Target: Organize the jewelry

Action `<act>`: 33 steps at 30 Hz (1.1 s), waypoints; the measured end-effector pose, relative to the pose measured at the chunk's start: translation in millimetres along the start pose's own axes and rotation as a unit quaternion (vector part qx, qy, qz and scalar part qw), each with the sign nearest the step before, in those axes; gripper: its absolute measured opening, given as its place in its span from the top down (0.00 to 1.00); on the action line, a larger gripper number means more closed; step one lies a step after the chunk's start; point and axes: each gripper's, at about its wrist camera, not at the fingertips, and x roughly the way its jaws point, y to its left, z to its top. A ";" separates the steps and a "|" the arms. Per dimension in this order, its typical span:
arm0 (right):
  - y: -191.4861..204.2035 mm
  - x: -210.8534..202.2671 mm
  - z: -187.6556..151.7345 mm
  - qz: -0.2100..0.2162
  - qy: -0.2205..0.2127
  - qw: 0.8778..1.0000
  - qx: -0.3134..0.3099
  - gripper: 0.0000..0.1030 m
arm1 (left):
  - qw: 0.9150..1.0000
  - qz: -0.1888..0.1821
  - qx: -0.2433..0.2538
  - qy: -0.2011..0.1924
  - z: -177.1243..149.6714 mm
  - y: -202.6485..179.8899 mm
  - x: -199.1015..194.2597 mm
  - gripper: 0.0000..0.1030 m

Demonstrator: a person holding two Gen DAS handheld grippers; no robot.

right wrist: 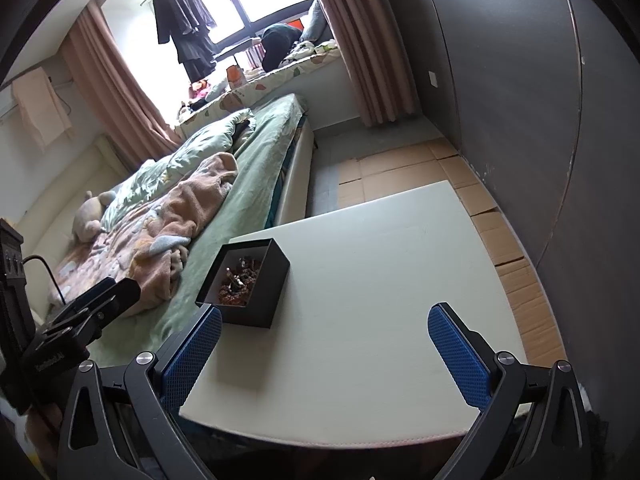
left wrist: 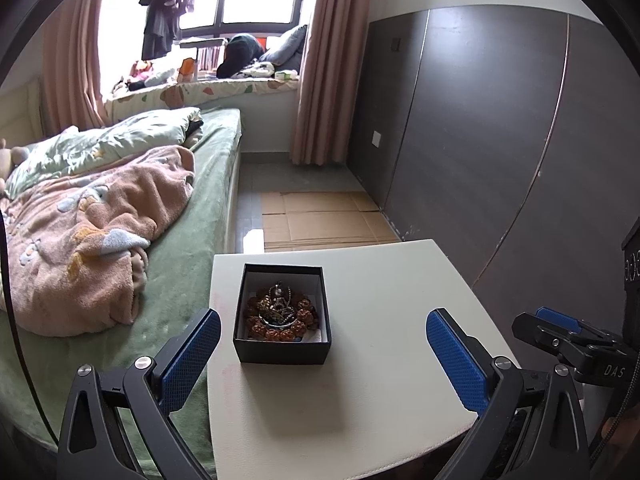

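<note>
A small black open box (left wrist: 282, 314) stands on a white table (left wrist: 380, 360) near its left edge. It holds a brown beaded bracelet (left wrist: 280, 330), a chain and a ring piled together. The box also shows in the right wrist view (right wrist: 248, 282), with the jewelry (right wrist: 239, 280) inside. My left gripper (left wrist: 324, 356) is open and empty, hovering above the table just short of the box. My right gripper (right wrist: 325, 354) is open and empty, above the table to the right of the box. The right gripper's body shows at the left wrist view's right edge (left wrist: 560, 336).
A bed (left wrist: 180, 240) with green sheet and pink blanket (left wrist: 88, 240) adjoins the table's left side. Flattened cardboard (left wrist: 320, 216) lies on the floor beyond the table. A dark grey wardrobe wall (left wrist: 500, 140) stands to the right. Curtains and a cluttered window seat are at the back.
</note>
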 end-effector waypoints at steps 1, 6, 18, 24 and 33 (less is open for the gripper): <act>0.0 0.0 0.0 0.000 0.000 1.000 0.000 0.00 | 1.000 0.001 0.000 -0.001 0.0 -0.3 -0.5 0.00; 0.3 -2.0 -0.1 0.002 -0.003 1.000 0.002 0.00 | 1.000 0.004 -0.001 -0.002 0.3 -0.3 -1.4 0.00; 1.1 0.5 2.1 0.006 0.000 1.000 -0.002 0.00 | 1.000 0.006 -0.003 0.000 1.7 1.4 -1.4 0.00; -0.7 1.6 2.9 0.009 0.001 1.000 0.001 0.00 | 1.000 0.004 -0.005 0.002 0.7 2.1 -0.2 0.00; 0.5 2.2 2.6 0.008 0.003 1.000 0.000 0.00 | 1.000 0.003 -0.007 0.000 0.7 3.2 -0.6 0.00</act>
